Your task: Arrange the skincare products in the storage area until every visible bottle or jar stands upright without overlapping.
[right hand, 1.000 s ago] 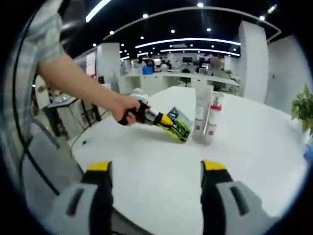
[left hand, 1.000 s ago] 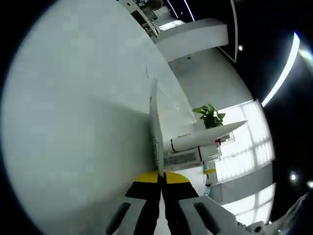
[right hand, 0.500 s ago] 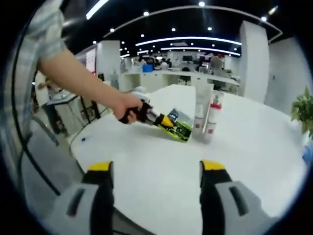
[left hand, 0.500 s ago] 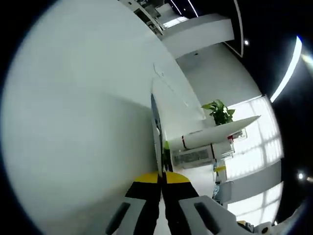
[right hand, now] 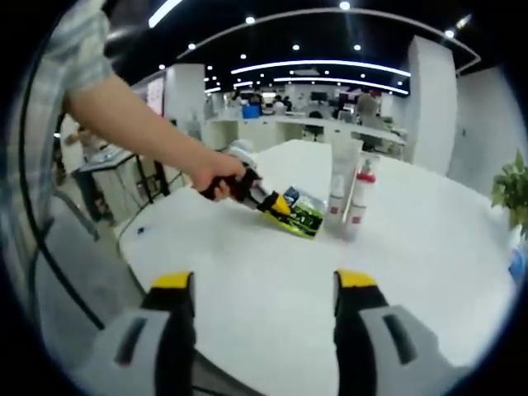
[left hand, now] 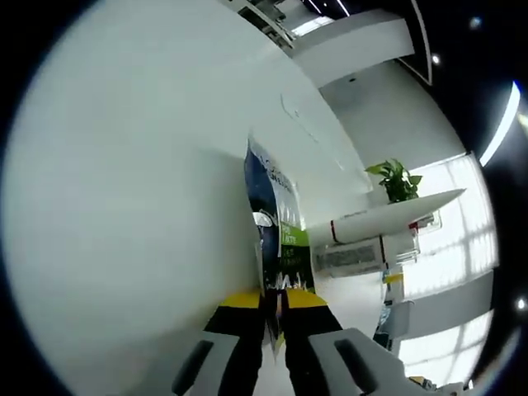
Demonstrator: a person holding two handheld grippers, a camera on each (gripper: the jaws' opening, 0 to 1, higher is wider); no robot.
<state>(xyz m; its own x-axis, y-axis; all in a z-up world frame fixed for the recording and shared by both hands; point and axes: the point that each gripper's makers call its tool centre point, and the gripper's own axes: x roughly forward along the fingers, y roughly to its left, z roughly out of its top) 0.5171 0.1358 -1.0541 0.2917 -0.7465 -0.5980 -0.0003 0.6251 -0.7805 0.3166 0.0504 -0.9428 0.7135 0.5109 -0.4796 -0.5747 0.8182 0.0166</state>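
- The white counter (right hand: 272, 280) spreads under both of my grippers and carries every product I can see.
- My left gripper (right hand: 280, 206) reaches in from the left of the right gripper view, held in my hand (right hand: 216, 175), and is clamped on a flat sachet (left hand: 280, 239) with dark blue and green print.
- In the left gripper view the jaws pinch the sachet's lower edge, and the sachet stands edge-on above them. In the right gripper view it (right hand: 304, 214) hangs low over the counter, just beside the tubes; I cannot tell whether it touches the surface.
- My right gripper (right hand: 264, 289) hovers over the near part of the counter with its jaws spread wide, holding nothing.
- 2 products stand upright at the far middle of the counter: a tall white tube (right hand: 339, 183) and, just beside it, a bottle with a red pump top (right hand: 360, 198).
- A green potted plant (right hand: 513, 186) sits at the right edge.
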